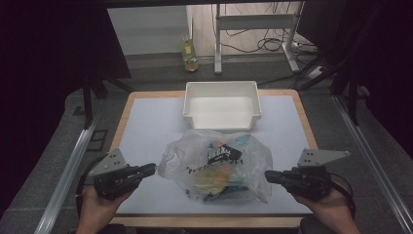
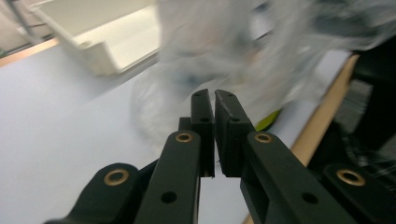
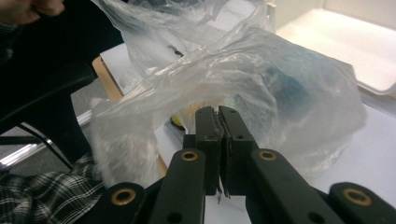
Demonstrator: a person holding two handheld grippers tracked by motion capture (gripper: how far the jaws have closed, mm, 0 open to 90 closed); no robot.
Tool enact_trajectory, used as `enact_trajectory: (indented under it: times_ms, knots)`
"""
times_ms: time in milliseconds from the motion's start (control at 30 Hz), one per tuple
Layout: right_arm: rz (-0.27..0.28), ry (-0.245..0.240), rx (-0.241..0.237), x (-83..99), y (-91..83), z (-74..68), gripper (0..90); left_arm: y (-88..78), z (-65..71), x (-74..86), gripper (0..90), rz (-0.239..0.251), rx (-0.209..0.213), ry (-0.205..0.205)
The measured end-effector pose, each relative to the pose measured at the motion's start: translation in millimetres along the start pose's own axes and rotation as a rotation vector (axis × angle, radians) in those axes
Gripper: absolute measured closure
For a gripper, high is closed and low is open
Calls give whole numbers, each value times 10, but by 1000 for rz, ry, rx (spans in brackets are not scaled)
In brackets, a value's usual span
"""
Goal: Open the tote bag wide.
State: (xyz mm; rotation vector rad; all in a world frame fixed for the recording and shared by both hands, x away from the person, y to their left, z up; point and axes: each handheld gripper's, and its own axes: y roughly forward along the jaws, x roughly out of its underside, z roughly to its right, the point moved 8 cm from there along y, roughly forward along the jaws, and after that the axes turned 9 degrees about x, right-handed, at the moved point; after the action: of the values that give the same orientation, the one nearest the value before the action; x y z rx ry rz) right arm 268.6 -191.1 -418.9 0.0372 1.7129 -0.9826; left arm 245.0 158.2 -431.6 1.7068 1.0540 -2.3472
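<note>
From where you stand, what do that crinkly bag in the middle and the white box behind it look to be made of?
The bag looks like thin, clear plastic film: glossy, wrinkled, with colourful contents and dark print showing through. The white box seems to be rigid moulded plastic, smooth and slightly matte, with a rolled rim and rounded corners; it could be something else, but nothing suggests metal or card.

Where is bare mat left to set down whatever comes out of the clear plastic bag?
The pale grey mat is bare left of the white plastic bin and right of it to the wooden edge. The bin floor is bare too. It is crowded at front centre: the clear plastic bag sits between the left gripper and right gripper.
</note>
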Motion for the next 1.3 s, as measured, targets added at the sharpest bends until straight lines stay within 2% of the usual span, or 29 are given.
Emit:
enact_trajectory:
  times_ms: [100,133,167,200,233,267,300,333,500,567,600,700,800,833,900,1000,1033,1067,1100,1133,1167,1233,1300]
  knots:
    - [-9,3,6,9,133,46,863,167,68,2,853,-13,24,8]
    - [-13,6,14,14,178,75,863,167,68,2,854,-13,24,8]
    - [-15,5,27,20,226,112,863,307,70,13,854,-22,36,4]
    - [-15,5,27,20,226,112,863,307,70,13,854,-22,36,4]
    - [-25,19,41,47,332,197,865,458,49,31,854,-41,44,10]
    - [-28,24,43,59,369,224,865,533,34,39,854,-46,47,8]
    - [-28,24,43,59,369,224,865,533,34,39,854,-46,47,8]
    - [-41,35,55,97,470,306,866,677,-4,61,856,-56,51,5]
    - [-69,51,98,209,667,487,871,1021,-131,169,864,-87,55,-14]
    - [-81,66,109,271,747,562,874,1141,-186,229,868,-101,52,-30]
    - [-81,66,109,271,747,562,874,1141,-186,229,871,-101,52,-30]
    - [-107,94,127,417,894,707,879,1319,-326,357,877,-129,23,-55]
    - [-136,101,149,523,987,796,880,1391,-393,424,887,-151,5,-58]
    - [-142,111,148,550,1012,818,881,1454,-460,484,890,-177,-20,-61]
    - [-159,119,156,609,1060,868,881,1505,-531,529,891,-195,-42,-71]
    - [-186,131,175,708,1122,952,886,1573,-662,595,892,-236,-96,-77]
    - [-186,131,175,708,1122,952,886,1573,-662,595,892,-236,-96,-77]
    - [-205,133,200,782,1146,1016,889,1610,-769,658,892,-274,-140,-78]
    - [-205,133,200,782,1146,1016,889,1610,-769,658,892,-274,-140,-78]
    - [-223,140,219,852,1154,1074,890,1628,-883,738,892,-314,-181,-88]
    - [-233,138,229,886,1156,1101,890,1626,-931,773,893,-326,-188,-95]
    - [-245,145,237,931,1154,1123,890,1595,-967,778,893,-302,-167,-137]
    - [-234,161,219,925,1124,1105,889,1529,-942,725,892,-265,-157,-136]
